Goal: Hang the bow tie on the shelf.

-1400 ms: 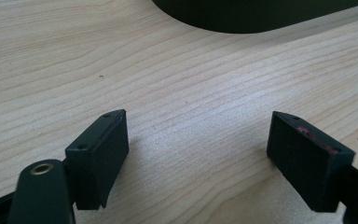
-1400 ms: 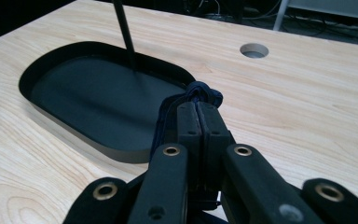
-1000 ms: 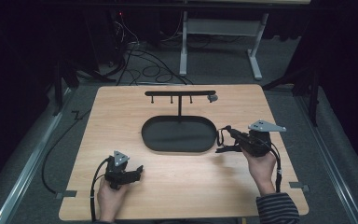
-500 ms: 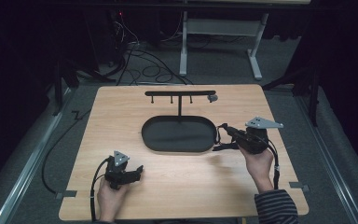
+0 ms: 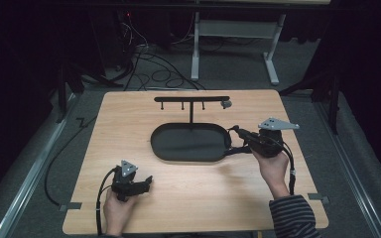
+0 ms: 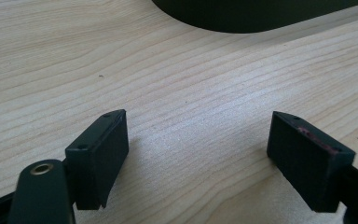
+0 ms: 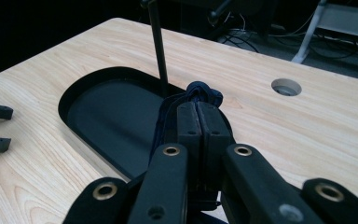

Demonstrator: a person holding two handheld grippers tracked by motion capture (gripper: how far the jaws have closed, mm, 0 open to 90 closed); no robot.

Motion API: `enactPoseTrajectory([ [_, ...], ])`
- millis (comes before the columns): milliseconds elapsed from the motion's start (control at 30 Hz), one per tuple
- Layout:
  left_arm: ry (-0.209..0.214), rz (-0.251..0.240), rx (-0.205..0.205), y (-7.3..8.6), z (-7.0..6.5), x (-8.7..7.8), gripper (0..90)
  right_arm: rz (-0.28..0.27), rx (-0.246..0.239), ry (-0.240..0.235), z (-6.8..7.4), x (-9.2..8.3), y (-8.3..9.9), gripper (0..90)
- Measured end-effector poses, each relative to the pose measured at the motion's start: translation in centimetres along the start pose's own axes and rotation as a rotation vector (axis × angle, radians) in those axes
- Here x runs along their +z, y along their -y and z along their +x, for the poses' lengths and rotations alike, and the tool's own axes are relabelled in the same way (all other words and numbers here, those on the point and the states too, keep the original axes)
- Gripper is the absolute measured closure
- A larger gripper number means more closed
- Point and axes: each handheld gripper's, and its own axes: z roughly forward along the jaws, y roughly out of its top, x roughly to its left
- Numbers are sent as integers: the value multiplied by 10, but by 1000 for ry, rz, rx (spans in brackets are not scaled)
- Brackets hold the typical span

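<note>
We see the right gripper (image 5: 235, 135) at the middle right of the high view, at the right end of the black oval tray (image 5: 155, 145). Its jaws are shut tight on a small dark blue loop of cloth or cord (image 7: 200, 91). We cannot tell just what the loop is. In the right gripper view it bunches up at the tips of the jaws, in the middle of the frame. A bit of it runs back along the left side of the jaws.

The jaws and the loop point to the left of the high view, over the tray rim. So the loop's long way lies along the jaws, left to right in that frame.

The hanger bar (image 5: 191, 99) with its 3 little hooks is above the tray in the high view, up and to the left of the jaws. It also runs left to right. Its thin post (image 7: 158, 42) stands just past the loop in the right gripper view.

The right hand is much nearer the bar. We think the loop must go up and left to reach a hook.

The left gripper (image 5: 148, 182) rests at the lower left on the wooden table (image 5: 129, 114). Its jaws are wide open and hold nothing.
</note>
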Motion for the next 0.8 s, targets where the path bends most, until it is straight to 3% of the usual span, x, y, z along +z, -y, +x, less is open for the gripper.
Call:
enactPoseTrajectory([
  [367, 0, 0, 0, 0, 0, 0, 209, -12, 10, -16, -2, 1, -4, 900],
  [800, 0, 0, 0, 0, 0, 0, 210, -33, -18, -32, 0, 5, -25, 900],
])
